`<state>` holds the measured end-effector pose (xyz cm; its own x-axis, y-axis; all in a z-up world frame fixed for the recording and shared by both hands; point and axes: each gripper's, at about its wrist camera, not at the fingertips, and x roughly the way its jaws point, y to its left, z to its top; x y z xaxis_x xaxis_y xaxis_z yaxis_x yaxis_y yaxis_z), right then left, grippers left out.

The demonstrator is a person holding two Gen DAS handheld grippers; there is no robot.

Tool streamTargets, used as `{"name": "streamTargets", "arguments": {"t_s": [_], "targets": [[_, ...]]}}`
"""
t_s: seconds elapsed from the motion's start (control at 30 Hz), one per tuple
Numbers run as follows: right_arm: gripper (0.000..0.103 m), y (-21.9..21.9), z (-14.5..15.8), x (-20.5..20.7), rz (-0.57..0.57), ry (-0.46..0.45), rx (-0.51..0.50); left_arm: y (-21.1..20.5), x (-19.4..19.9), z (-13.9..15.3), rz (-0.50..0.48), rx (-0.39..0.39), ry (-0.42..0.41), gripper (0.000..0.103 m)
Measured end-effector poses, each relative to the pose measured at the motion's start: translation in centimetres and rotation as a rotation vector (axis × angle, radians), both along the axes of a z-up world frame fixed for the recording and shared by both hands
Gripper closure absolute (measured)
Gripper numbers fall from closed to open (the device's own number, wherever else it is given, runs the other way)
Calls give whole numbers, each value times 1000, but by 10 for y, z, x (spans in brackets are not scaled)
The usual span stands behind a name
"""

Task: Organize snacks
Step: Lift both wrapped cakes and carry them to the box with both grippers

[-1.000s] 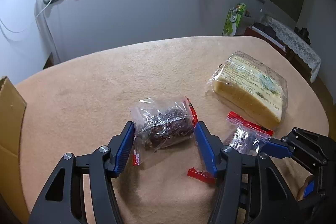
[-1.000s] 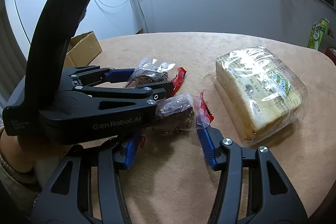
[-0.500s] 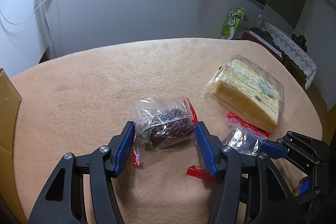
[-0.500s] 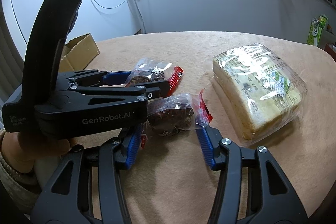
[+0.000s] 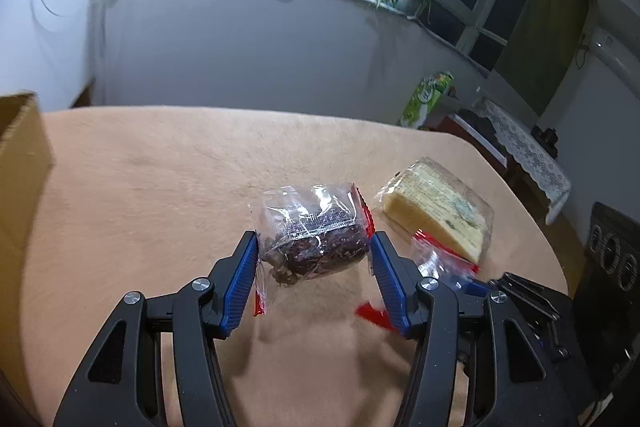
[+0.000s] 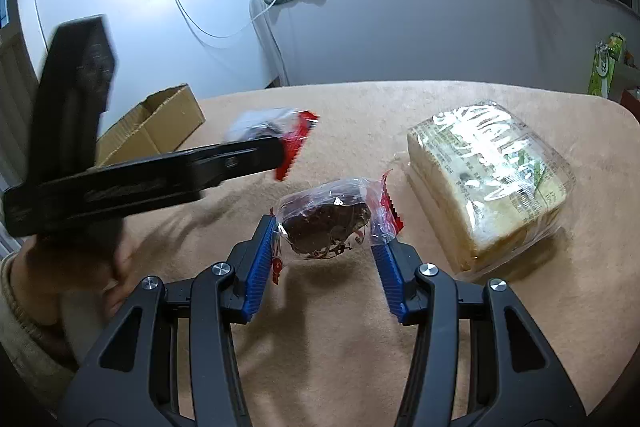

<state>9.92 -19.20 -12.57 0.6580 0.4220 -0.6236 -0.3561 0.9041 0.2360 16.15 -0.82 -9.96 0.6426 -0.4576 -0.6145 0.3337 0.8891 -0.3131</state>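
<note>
Left tool (image 5: 314,261) clenched on a dark snack (image 5: 316,245) in clear wrap, lifted above the tabletop (image 5: 160,187) near its middle. Right tool (image 6: 326,241) clamped on a second dark snack (image 6: 328,227), raised off the cloth toward the near edge. Bread (image 6: 488,179) lying flat by the right edge. Box (image 6: 156,125) sitting at the far left corner
</note>
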Motion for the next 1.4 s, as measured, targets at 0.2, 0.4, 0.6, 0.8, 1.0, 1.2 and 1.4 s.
{"name": "streamTargets", "arguments": {"t_s": [0.2, 0.4, 0.6, 0.8, 1.0, 1.2, 1.4], "targets": [[52, 0, 6, -9, -13, -40, -9, 13, -37, 20, 55, 15, -56, 47], [52, 10, 26, -18, -6, -76, -16, 39, -74, 40, 132, 28, -114, 47], [52, 43, 59, -25, 54, -137, -32, 68, -93, 57, 196, 35, -167, 47], [52, 104, 79, -27, 166, -183, -53, 112, -106, 66, 294, 11, -199, 47], [52, 165, 88, -30, 278, -201, -71, 157, -119, 66, 391, -3, -204, 47], [52, 217, 88, -32, 372, -210, -84, 193, -129, 62, 469, -14, -196, 47], [52, 260, 84, -30, 451, -215, -96, 217, -129, 51, 528, -20, -167, 47]]}}
